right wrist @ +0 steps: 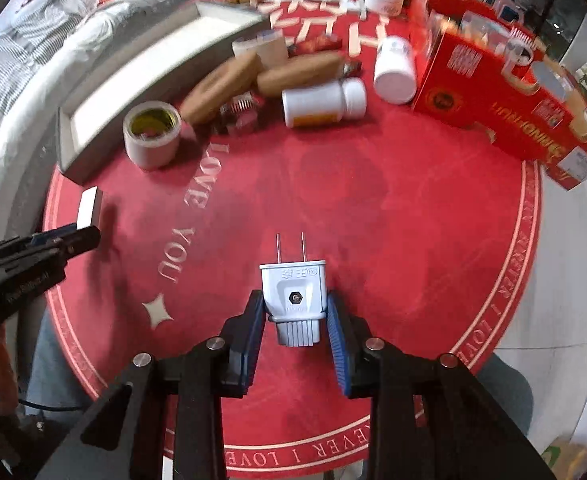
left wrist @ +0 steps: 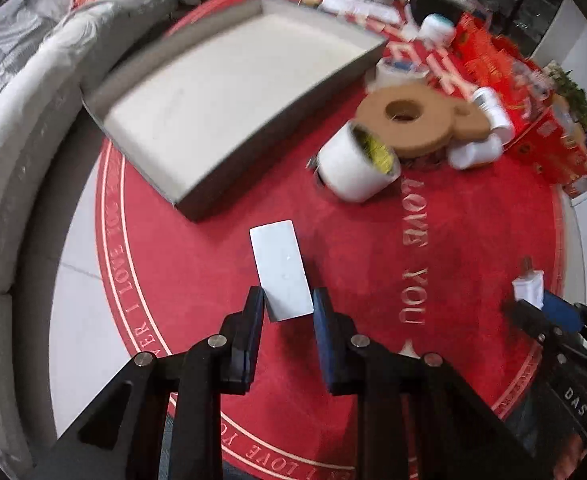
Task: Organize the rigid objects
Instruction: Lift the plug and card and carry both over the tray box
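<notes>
Round red rug [right wrist: 373,184] lettered "LOVE YOU", laid on pale floor tiles, grey cushioned seating along 9 o'clock. Shallow grey tray [left wrist: 141,92], white-lined and bare inside, at 11 o'clock in the left wrist view; judged the destination for the sorting. Red carton [right wrist: 493,92] at 2 o'clock in the right wrist view. Tan foam ring [left wrist: 405,120] at 1 o'clock, overlapping a smaller tan disc. Tape roll [left wrist: 353,164], white, just short of the ring, lying tilted in the left view. Two white bottles [right wrist: 325,102] on their sides near 12 o'clock in the right view. White flat block [left wrist: 281,272], pinched at its near end by the left gripper [left wrist: 287,304], jaws closed on it, long axis aimed toward the tray, probably for a straight carry. White plug [right wrist: 293,296], prongs pointing to 12 o'clock, clamped across its body by the right gripper [right wrist: 295,312], jaws closed on it. Plug markings and prongs legible only in the right view; tray floor seen whole only in the left. Each view catches the other gripper at its edge: 4 o'clock in the left, 9 o'clock in the right.
</notes>
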A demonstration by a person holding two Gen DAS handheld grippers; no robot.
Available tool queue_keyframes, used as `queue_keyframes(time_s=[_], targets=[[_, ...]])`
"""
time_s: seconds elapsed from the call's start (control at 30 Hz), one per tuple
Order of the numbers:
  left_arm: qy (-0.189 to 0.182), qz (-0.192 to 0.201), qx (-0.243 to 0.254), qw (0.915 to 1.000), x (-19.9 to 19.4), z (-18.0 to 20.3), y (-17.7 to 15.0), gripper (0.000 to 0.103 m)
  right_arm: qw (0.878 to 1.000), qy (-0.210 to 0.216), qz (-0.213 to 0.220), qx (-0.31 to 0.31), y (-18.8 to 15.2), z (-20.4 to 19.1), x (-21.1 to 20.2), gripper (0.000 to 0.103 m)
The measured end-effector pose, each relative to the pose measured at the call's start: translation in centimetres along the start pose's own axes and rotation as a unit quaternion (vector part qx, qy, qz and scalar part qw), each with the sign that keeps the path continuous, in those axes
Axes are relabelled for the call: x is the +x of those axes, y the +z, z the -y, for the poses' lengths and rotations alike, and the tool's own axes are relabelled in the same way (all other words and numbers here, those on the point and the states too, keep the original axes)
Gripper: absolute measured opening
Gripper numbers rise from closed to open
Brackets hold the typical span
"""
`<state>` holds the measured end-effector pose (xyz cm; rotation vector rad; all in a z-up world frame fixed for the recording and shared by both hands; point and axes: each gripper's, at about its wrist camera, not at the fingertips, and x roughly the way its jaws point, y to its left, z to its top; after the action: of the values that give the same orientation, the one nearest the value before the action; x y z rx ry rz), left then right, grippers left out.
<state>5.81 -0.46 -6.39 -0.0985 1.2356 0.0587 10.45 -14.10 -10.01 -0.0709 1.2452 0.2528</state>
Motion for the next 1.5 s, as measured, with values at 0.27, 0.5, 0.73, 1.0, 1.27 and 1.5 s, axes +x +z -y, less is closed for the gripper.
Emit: queue_keyframes(time_s=[0.27, 0.5, 0.73, 1.0, 1.27, 1.5], targets=[[0.006, 0.073, -0.006, 0.9973, -6.9, -1.1, 1.7, 0.027, 0.998, 0.022, 0.051, 0.011, 1.2, -0.8, -5.2, 0.032], [0.02, 0.129, -0.022, 0.9912, -11.0, -2.3, 4.6, 0.027, 0.995, 0.044, 0.087, 0.01, 4.3, -3.2, -8.3, 0.032], [0.029, 0.164, -0.067, 0.9838, -13.6, -6.3, 8.7, 0.027, 0.989, 0.062, 0.131, -0.01, 9.7, -6.0, -11.6, 0.032], [0.038, 0.194, -0.107, 0.9743, -14.5, -11.0, 12.3, 0.027, 0.98, 0.096, 0.17, -0.025, 16.2, -8.1, -14.3, 0.032], [0.067, 0.141, -0.119, 0.9805, -6.5, -10.5, 13.5, 0.027, 0.982, 0.116, 0.149, -0.025, 20.6, -10.3, -9.4, 0.032], [0.091, 0.116, -0.118, 0.9821, -1.5, -9.5, 14.6, 0.027, 0.99, 0.108, 0.087, -0.027, 21.8, -11.8, -1.8, 0.032]])
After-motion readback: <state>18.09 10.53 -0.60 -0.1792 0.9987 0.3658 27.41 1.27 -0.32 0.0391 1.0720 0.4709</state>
